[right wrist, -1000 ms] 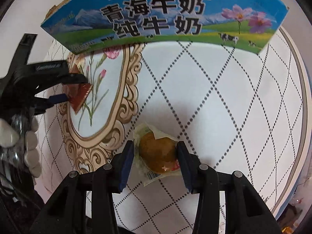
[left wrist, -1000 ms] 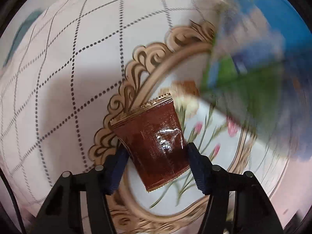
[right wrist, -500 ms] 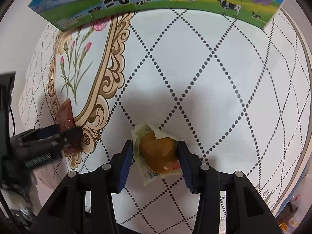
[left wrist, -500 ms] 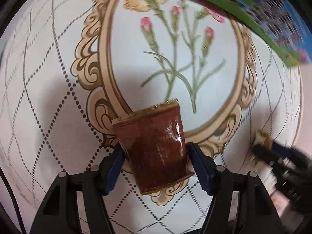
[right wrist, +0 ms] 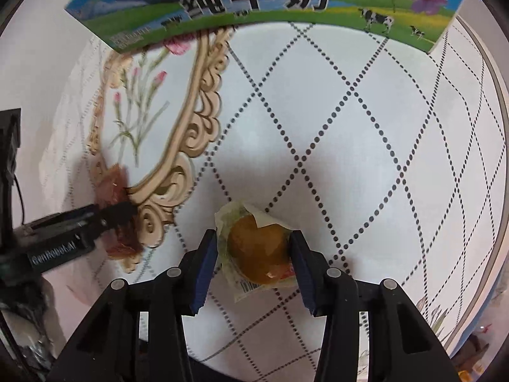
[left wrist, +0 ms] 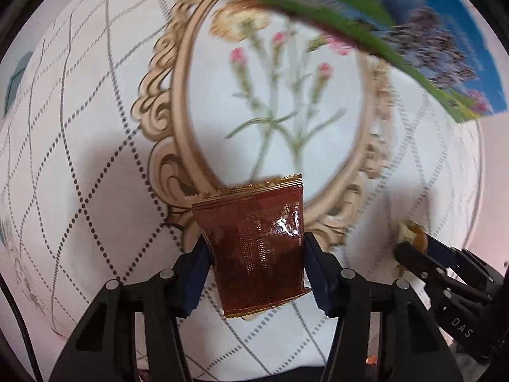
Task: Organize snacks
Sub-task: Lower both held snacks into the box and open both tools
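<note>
Gripping brown packet [left wrist: 254, 248] in L claw [left wrist: 256, 269], wrapped bun [right wrist: 257, 254] in R claw [right wrist: 254, 261], milk carton [right wrist: 254, 3] beyond.

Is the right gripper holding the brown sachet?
No, the right gripper is shut on a yellow wrapped bun; the left gripper holds the brown sachet.

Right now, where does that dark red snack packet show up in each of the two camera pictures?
Left wrist view: the dark red packet sits bottom centre, pinched between the left tongs.
Right wrist view: the same packet is a blurred reddish patch at the left edge, held by the left tongs reaching in from the side.
Shared landmark: the gold scrolled oval frame printed on the tablecloth, just behind the packet in both.
</note>
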Available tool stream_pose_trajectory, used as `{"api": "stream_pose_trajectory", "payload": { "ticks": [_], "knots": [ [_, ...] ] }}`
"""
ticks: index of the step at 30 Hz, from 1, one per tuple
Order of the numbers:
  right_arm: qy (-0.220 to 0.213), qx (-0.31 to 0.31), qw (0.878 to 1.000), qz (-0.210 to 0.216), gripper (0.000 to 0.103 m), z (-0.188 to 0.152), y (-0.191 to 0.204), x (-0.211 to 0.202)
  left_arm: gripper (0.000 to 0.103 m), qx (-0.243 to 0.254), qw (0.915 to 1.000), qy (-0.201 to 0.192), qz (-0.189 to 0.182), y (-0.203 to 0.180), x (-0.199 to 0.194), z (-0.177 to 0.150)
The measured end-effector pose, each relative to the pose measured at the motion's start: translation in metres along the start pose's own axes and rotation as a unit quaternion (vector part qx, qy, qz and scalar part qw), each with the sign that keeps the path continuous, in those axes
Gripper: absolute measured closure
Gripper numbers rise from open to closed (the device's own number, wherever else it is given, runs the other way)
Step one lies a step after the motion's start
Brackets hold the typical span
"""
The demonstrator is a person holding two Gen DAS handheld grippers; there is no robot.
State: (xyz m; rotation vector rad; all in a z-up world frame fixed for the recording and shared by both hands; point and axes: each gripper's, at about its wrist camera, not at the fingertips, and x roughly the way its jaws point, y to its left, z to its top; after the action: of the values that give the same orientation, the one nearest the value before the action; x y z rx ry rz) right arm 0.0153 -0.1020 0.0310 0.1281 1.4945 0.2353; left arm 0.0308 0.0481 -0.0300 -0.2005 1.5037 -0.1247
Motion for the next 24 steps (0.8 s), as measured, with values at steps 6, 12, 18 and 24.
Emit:
{"api": "stream_pose_trajectory", "payload": {
  "ticks": [6,12,18,24],
  "knots": [
    [-0.046,0.005,0.998,0.051,0.054,0.012,0.01,-0.058,0.05,0.043,0.9976,-0.044,-0.032,-0.039,-0.065,0.015],
    [-0.121,0.002,0.988,0.095,0.054,0.07,0.005,-0.128,0.05,0.078,0.9905,-0.086,-0.074,-0.07,-0.138,0.077],
    [-0.176,-0.006,0.981,0.087,0.054,0.171,-0.002,-0.166,0.05,0.112,0.9875,-0.098,-0.052,-0.108,-0.153,0.179],
    [-0.171,0.035,0.983,0.05,0.054,0.264,-0.055,-0.16,0.05,0.118,0.9911,-0.051,-0.033,-0.126,-0.117,0.271]
  ]
}}
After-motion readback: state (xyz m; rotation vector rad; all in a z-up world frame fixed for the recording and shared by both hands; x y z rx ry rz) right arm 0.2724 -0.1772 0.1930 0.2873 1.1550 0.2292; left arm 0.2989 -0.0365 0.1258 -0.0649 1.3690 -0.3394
